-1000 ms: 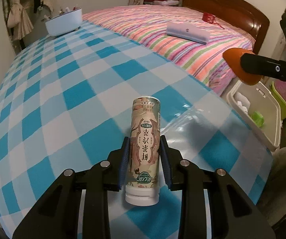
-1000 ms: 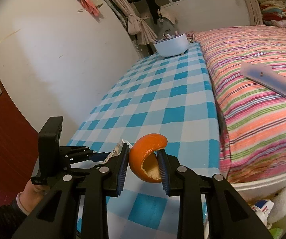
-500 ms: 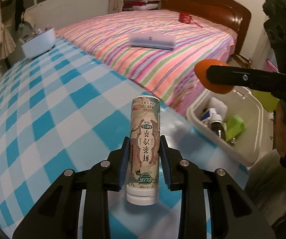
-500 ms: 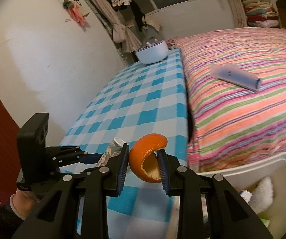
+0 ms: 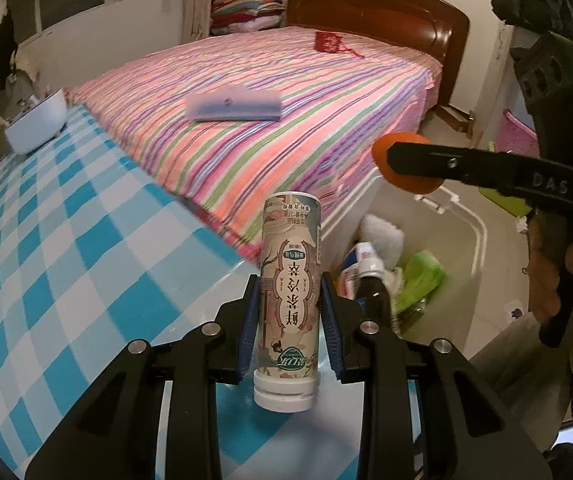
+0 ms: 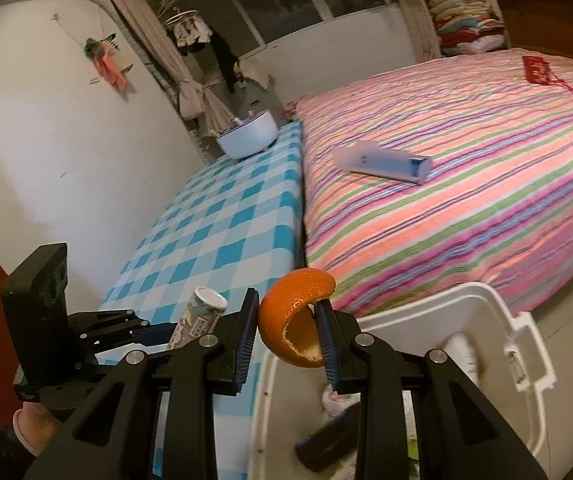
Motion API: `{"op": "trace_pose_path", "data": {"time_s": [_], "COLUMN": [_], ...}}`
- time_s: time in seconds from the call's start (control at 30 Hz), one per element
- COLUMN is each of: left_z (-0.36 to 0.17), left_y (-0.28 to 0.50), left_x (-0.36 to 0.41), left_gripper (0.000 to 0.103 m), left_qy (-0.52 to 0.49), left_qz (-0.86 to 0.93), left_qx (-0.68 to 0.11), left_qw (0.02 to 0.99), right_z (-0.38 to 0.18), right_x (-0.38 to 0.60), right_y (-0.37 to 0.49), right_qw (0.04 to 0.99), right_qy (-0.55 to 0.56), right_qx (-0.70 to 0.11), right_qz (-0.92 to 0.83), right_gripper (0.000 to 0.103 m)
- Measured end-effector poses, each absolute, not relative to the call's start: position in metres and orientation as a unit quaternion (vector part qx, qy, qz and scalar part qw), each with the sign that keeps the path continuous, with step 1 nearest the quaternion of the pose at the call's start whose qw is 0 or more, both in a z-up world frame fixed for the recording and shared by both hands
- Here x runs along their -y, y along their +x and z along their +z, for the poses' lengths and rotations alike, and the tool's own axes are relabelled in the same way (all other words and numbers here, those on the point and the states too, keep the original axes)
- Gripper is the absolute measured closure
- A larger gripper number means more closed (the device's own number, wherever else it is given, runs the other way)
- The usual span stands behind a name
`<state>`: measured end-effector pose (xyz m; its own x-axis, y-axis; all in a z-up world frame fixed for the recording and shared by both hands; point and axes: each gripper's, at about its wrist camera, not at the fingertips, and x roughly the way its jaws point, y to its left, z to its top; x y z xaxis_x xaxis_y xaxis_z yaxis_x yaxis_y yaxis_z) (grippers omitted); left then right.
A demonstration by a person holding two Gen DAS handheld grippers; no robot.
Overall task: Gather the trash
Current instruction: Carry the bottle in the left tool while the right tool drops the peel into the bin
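1. Your left claw [image 5: 289, 322] is clenched on a tea bottle [image 5: 289, 288], held upside down with its white cap toward the camera; the blue pads press its sides.
2. Your right claw [image 6: 286, 334] grips a piece of orange peel [image 6: 294, 316], one pad on the outside and one inside the curl.
3. The bottle hangs over the edge of the checked desk [image 5: 66, 248], near the white bin [image 6: 498, 320] on the floor between desk and bed [image 6: 466, 160], but not yet above it.
4. The peel sits over the near rim of the bin, so it looks closer to a drop than the bottle.
5. The bin already holds trash: a dark bottle, something green and something white, all blurred.
6. Judging from this, both pickups are done and both drops are left. Carry each item fully over the opening before you let go.
7. The desk shows only a white bowl [image 6: 248, 138] at its far end, so little seems left there. A flat pale box [image 6: 382, 160] lies on the bed; I cannot tell whether it counts as trash.
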<state>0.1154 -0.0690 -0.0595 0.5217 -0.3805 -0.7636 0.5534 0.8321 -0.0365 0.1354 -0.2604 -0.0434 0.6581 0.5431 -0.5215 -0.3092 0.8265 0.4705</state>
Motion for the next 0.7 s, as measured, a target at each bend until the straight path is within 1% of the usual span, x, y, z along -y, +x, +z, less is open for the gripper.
{"op": "trace_pose_path", "data": {"time_s": [0.47,0.67,0.7], "left_z": [-0.064,-0.068,-0.068], "left_y": [0.109,0.111,0.112], "left_x": [0.120,0.130,0.130], "left_gripper": [0.075,0.075,0.075], "left_qy": [0.124,0.131,0.132], "left_qz": [-0.313,-0.321,-0.322], "left_qx": [-0.405,-0.407,-0.408], "left_qw": [0.850,0.845,0.844], "right_z": [-0.053,-0.060,-0.061], "right_x": [0.306,0.321,0.323], "right_y": [0.118,0.117,0.118], "right_qw": [0.916,0.911,0.910], "right_qy": [0.164,0.179,0.183], "right_qx": [-0.334,-0.345,-0.346], "right_qz": [0.152,0.139,0.140], "right_gripper": [0.075,0.073,0.069]}}
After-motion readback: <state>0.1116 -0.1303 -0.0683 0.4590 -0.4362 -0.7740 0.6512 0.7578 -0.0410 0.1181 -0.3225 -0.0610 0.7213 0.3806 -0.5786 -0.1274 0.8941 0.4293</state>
